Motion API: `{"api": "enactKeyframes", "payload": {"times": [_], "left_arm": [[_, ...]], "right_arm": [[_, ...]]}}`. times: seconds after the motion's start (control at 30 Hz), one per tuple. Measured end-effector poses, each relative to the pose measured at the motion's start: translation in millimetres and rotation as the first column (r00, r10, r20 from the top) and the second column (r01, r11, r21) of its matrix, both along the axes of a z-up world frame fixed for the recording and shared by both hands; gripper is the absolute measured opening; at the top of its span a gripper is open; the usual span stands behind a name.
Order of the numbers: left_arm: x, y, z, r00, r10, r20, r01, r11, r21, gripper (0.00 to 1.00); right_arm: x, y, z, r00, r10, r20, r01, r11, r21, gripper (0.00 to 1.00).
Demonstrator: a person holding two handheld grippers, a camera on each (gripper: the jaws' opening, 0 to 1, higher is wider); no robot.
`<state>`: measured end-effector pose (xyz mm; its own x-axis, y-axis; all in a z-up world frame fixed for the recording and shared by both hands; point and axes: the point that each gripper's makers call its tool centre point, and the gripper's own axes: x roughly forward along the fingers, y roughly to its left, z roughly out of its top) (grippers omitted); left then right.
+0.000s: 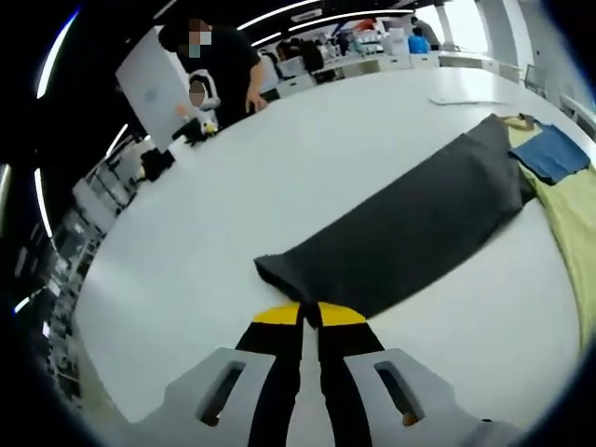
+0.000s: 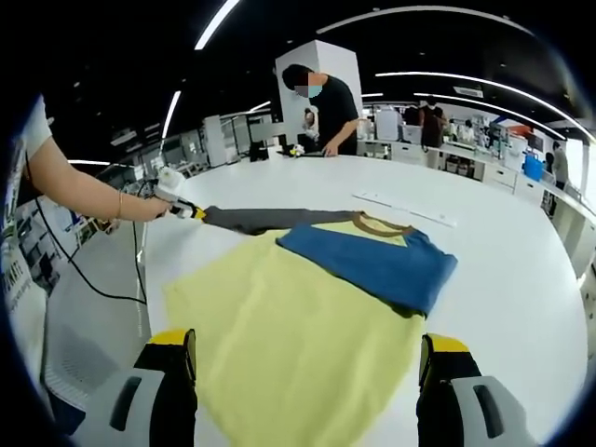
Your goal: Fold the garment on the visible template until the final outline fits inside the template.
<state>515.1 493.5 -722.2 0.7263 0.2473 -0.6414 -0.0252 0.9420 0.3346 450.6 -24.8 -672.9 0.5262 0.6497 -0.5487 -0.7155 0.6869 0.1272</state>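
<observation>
Left tongs: the left tongs (image 1: 310, 315) have their yellow tips pressed together on the near end of the dark grey sleeve (image 1: 410, 219); from the right gripper view the same left tongs (image 2: 191, 211) sit small and far off, pinching that sleeve's tip with a hand (image 2: 149, 207) behind them.
Right tongs: the right tongs (image 2: 307, 358) stand wide apart, jaws at either side of the yellow cloth, holding nothing.
Garment: the garment (image 2: 368, 265) lies flat on the white tabletop (image 2: 521, 270) — blue body panel, tan collar, grey sleeve stretched out long toward the left tongs.
Template: the yellow template (image 2: 289, 345) spreads under the garment; its near edge drops out of frame between the right jaws, so its full outline can't be read.
Cut off: in the left gripper view the blue panel (image 1: 551, 152) and yellow template (image 1: 577, 223) are clipped at the right edge.
Hard to make out: how the far side of the garment is folded, and whether a second sleeve is tucked under.
Background: a person in black (image 2: 326, 107) leans at the tabletop's far side.
</observation>
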Motion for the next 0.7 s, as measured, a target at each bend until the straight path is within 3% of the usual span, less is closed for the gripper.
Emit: {"api": "enactKeyframes", "payload": {"times": [0.33,0.57,0.7], "left_arm": [[16.0,-32,26.8,0.993,-0.063,0.099,0.069,0.996,-0.060,0.01],[31.2,-61,48.8,0.978,-0.135,0.157,0.149,0.985,-0.082,0.01],[40.0,-73,60.8,0.969,-0.173,0.179,0.183,0.982,-0.042,0.01]], "right_arm": [[-4,1,0.2,1.000,0.004,-0.001,-0.004,1.000,0.008,0.99],[-9,4,-1.0,1.000,0.024,-0.006,-0.024,1.000,0.006,0.99],[-10,7,0.2,1.000,0.028,-0.011,-0.027,1.000,0.015,0.99]]}}
